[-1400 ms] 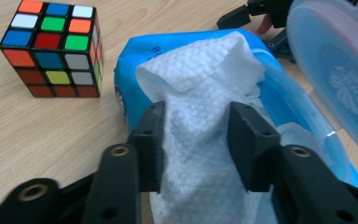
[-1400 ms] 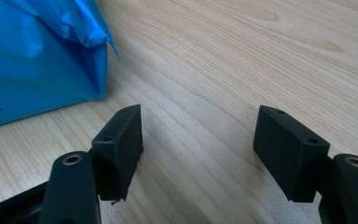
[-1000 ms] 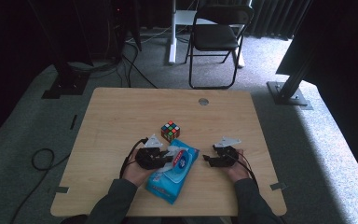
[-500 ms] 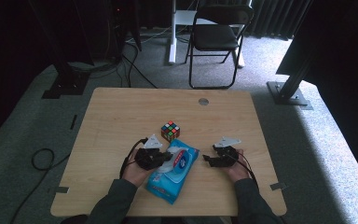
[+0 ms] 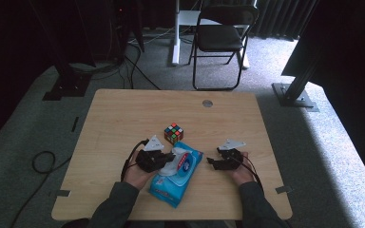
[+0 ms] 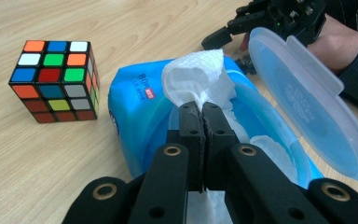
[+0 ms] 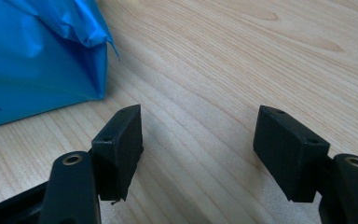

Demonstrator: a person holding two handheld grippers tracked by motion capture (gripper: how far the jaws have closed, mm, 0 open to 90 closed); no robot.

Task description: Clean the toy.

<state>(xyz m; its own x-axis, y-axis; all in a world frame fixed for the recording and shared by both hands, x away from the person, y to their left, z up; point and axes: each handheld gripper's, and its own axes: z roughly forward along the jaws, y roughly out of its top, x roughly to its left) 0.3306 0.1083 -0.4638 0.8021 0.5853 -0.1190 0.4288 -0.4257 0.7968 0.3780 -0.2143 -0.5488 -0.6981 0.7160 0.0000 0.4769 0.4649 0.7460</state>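
Left gripper view has the left gripper (image 6: 200, 109) pinched shut on the white wipe (image 6: 196, 77) sticking out of the blue pack (image 6: 135, 107) with its lid (image 6: 303, 102) flipped open, near the 1 cube (image 6: 56, 79), so the pulling step seems in hand; next, likely a steady upward draw while the right gripper (image 7: 198, 149), jaws apart and holding nothing, braces the pack.

Table (image 5: 123, 118) is showing pale matt wood grain, smooth. Wipes pack (image 6: 135, 100) beside the cube (image 6: 56, 80) is looking like glossy blue plastic film, crinkled; its flip lid (image 6: 307, 102) is translucent smooth plastic. Wipe (image 6: 200, 77) is showing soft white embossed cloth-like fibre. Cube is showing glossy plastic stickers.
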